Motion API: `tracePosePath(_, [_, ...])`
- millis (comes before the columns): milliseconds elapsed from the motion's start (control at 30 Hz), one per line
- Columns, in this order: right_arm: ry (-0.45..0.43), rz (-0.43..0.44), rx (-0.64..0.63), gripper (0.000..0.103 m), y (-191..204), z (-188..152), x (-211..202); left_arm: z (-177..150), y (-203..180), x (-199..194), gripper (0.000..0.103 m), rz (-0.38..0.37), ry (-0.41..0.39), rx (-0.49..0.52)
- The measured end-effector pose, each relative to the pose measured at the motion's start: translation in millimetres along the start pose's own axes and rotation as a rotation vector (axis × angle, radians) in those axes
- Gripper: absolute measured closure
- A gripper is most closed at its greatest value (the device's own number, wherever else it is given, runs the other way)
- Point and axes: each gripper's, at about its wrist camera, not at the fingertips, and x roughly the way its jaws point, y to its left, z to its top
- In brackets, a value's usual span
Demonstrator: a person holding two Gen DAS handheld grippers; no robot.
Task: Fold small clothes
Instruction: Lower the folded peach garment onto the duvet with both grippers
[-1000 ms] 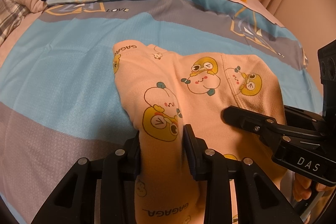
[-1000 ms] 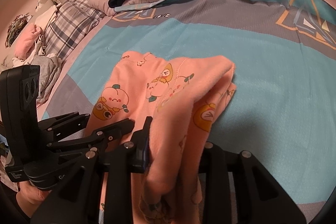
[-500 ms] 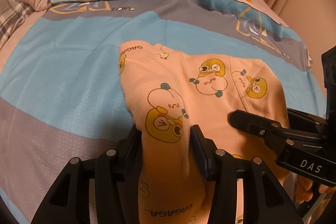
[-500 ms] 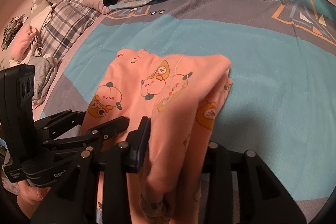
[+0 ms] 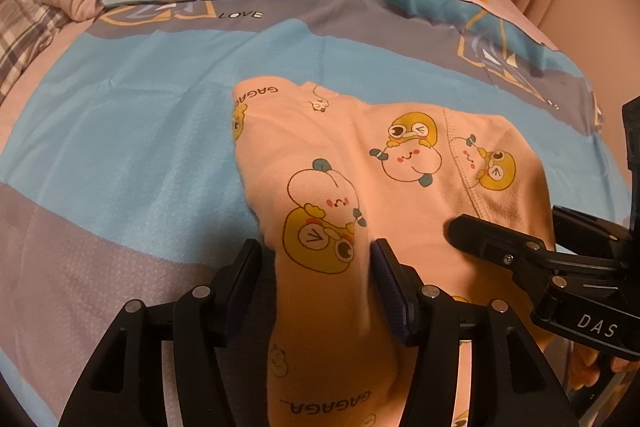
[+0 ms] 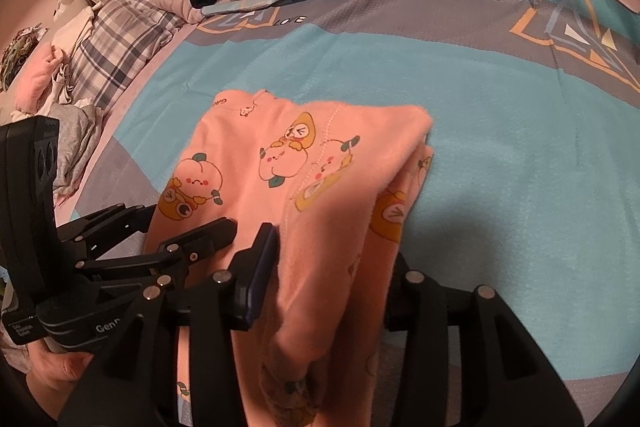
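Left claw (image 5: pixel 316 259), lower centre of its frame: jaws just opening, released, straddling a fold of the pink pajama (image 5: pixel 400 167). Pajama: folded, frame centre, lying on the blue-and-grey bed cover (image 5: pixel 120 155). Right claw (image 6: pixel 332 255), lower centre of its view: jaws just opening, released, pajama edge draped between.

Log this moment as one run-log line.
step: releasing fold | left hand-held gripper: jaws just opening, pink printed garment between, gap showing | right hand-held gripper: jaws just opening, garment between | surface: blue-grey bedspread

Pink garment (image 5: pixel 360 187) between loosening left tool (image 5: pixel 316 259), perhaps untouched.
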Motion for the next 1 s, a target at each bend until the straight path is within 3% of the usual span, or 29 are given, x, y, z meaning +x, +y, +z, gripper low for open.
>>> tracePosePath(133, [0.000,-0.009,0.002,0.054,-1.0,-0.3,-0.9,0.5,0.5,-0.2,0.047,0.003,0.003,-0.003])
tracePosePath(267, [-0.001,-0.016,0.010,0.051,-2.5,-1.4,-2.1,-0.2,-0.5,-0.5,0.038,0.035,-0.002,0.004])
tracePosePath(533, [0.000,-0.017,0.022,0.049,-4.7,-3.0,-3.1,0.1,-0.3,-0.6,0.037,0.043,-0.002,0.005])
tracePosePath(1000, [-0.002,-0.029,0.044,0.043,-9.3,-8.2,-8.8,-3.2,0.8,-3.0,0.026,0.075,0.003,-0.009])
